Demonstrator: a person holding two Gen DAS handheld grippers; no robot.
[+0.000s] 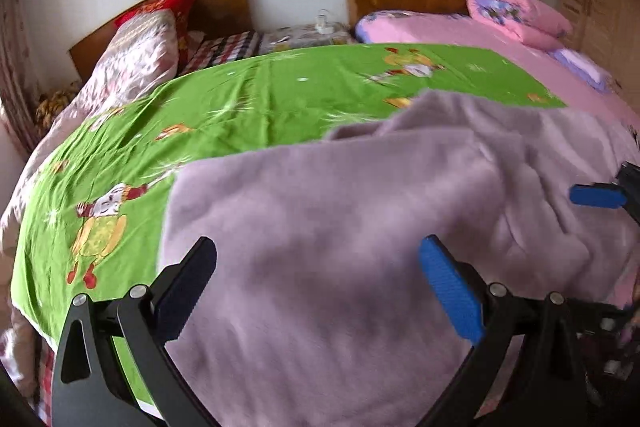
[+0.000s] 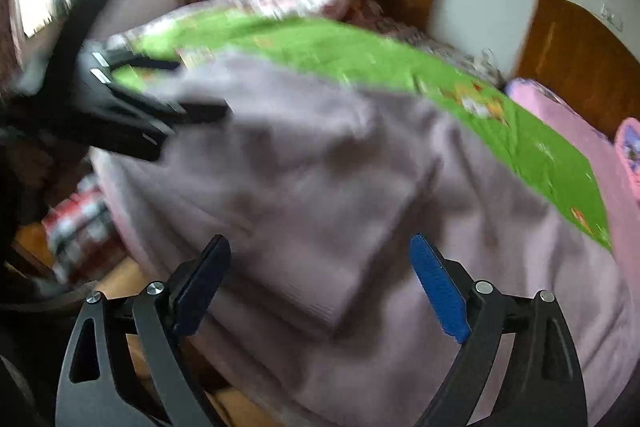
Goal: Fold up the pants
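Left wrist view: left gripper (image 1: pixel 318 269) wide open, holding nothing.
Right gripper (image 2: pixel 320 265): wide open, empty.
Pants: soft fuzzy lilac pants (image 1: pixel 360 227) lie rumpled at the near edge of the green cartoon bed sheet (image 1: pixel 256 95).

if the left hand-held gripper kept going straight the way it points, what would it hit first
Most likely the lilac fleece pants spread on the green sheet. The left hand-held gripper points down at them with its jaws open and nothing between them. How far off the fabric lies is hard to judge.
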